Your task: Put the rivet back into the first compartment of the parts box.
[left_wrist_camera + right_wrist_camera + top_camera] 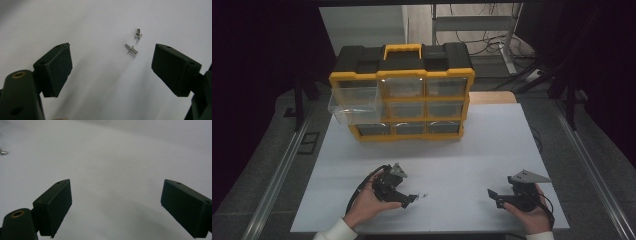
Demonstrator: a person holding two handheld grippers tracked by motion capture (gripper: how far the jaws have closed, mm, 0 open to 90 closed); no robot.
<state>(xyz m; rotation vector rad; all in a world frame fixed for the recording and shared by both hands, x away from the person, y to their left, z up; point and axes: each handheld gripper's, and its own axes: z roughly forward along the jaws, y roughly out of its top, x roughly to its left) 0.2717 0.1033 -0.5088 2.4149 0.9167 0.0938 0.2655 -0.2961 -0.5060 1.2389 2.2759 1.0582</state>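
Observation:
Two small silver screws lie on the white table (447, 150), one (131, 48) nearer and one (138, 33) just beyond it; in the high view they are a tiny glint (423, 195). My left gripper (111, 53) is open, with the screws a short way past its tips and closer to its right jaw. In the high view the left gripper (409, 194) sits front left, pointing right. My right gripper (493, 197) rests front right, pointing left. It is open (116, 192) with nothing between its jaws, and a screw (3, 152) shows at that view's far left edge.
A yellow and black organizer (402, 75) with clear drawers stands at the back of the table. Its upper left drawer (354, 102) is pulled out toward me. Cables and a metal frame lie on the floor beyond the table.

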